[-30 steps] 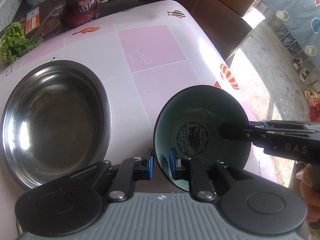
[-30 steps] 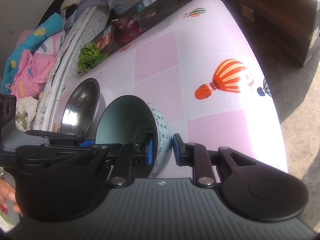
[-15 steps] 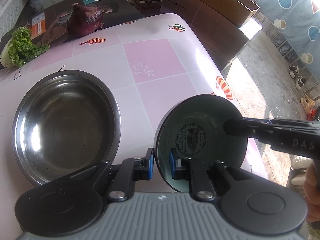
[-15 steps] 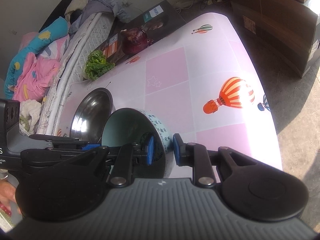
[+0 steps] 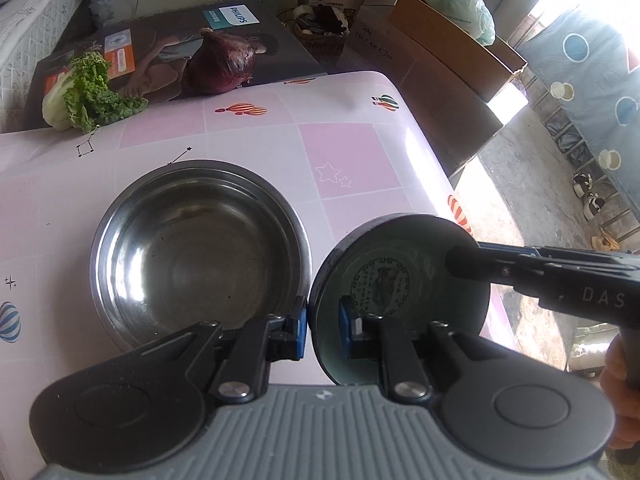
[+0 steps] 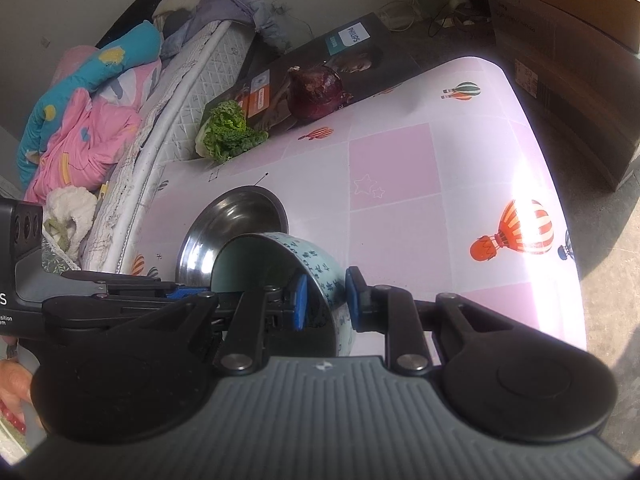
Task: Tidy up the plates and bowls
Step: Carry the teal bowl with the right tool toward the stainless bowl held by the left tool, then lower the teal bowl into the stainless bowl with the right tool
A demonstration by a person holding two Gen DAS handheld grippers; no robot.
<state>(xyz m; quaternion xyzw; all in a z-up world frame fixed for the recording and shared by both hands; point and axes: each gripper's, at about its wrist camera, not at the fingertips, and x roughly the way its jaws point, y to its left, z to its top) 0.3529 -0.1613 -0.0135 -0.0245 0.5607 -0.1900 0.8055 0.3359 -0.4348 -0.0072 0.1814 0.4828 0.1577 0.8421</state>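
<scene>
A pale blue ceramic bowl [image 5: 400,296] with dark script outside and a round dark emblem inside hangs in the air, tilted on its side. My left gripper [image 5: 323,330] is shut on its near rim. My right gripper [image 6: 325,300] is shut on the opposite rim of the bowl [image 6: 320,272]; it shows in the left wrist view as a black arm [image 5: 560,276] coming in from the right. A steel bowl [image 5: 200,252] sits on the pink table [image 5: 352,160] to the left of the held bowl and also shows in the right wrist view [image 6: 232,224].
A red onion [image 5: 222,66] and a lettuce [image 5: 84,96] lie by a Philips box [image 5: 160,48] at the table's far edge. Cardboard boxes [image 5: 440,64] stand on the floor beyond the table. A bed with bedding [image 6: 100,120] lies to the left.
Both grippers have lifted the ceramic bowl higher and drawn back from the table. The steel bowl now looks smaller and farther below. Both grips stay shut.
</scene>
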